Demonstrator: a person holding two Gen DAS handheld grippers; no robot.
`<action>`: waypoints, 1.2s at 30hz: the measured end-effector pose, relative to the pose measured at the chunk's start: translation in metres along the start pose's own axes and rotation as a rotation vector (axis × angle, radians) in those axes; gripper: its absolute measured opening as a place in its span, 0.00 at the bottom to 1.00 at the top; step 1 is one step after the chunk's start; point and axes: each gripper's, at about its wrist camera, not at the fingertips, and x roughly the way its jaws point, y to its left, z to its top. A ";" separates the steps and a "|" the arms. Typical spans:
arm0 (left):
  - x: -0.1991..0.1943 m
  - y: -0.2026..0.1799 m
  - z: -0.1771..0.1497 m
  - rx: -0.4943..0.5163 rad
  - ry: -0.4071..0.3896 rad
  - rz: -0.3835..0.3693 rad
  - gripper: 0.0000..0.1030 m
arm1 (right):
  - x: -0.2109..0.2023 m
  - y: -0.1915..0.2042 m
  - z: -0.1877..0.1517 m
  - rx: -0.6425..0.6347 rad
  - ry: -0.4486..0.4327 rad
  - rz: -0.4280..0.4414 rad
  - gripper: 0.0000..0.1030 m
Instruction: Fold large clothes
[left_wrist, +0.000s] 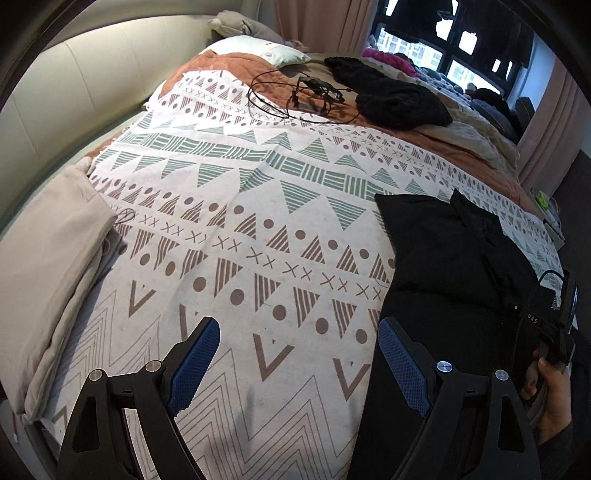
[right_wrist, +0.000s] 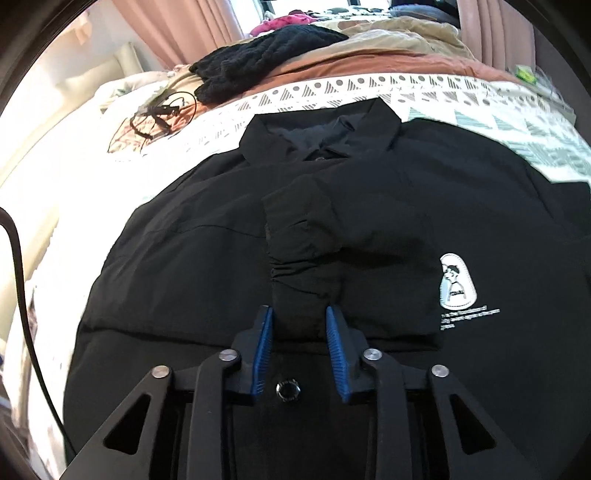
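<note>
Black jacket (right_wrist: 207, 266) spread flat near bed (left_wrist: 258, 206) edge for folding, sleeve (right_wrist: 306, 251) laid across chest between right gripper (right_wrist: 299, 321) jaws, part-open, grip uncertain; left gripper (left_wrist: 295, 354) jaws wide apart, empty, over bedspread.

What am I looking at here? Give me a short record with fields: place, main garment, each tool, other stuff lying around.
place: bed with patterned blanket
main garment: black jacket, collar at the far end, a sleeve folded across its front
right gripper: fingers either side of the sleeve cuff, grip uncertain
left gripper: open, above the blanket, empty
other: folded beige cloth, black knit garment, cables
</note>
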 end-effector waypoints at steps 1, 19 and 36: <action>-0.001 0.000 0.000 0.001 -0.001 0.002 0.86 | -0.005 0.002 -0.001 -0.011 -0.009 -0.011 0.26; 0.041 -0.048 0.003 0.023 0.045 -0.065 0.86 | -0.112 -0.074 0.001 0.268 -0.208 0.213 0.05; 0.120 -0.111 0.021 0.119 0.099 -0.054 0.60 | -0.093 -0.185 -0.030 0.660 -0.118 0.124 0.51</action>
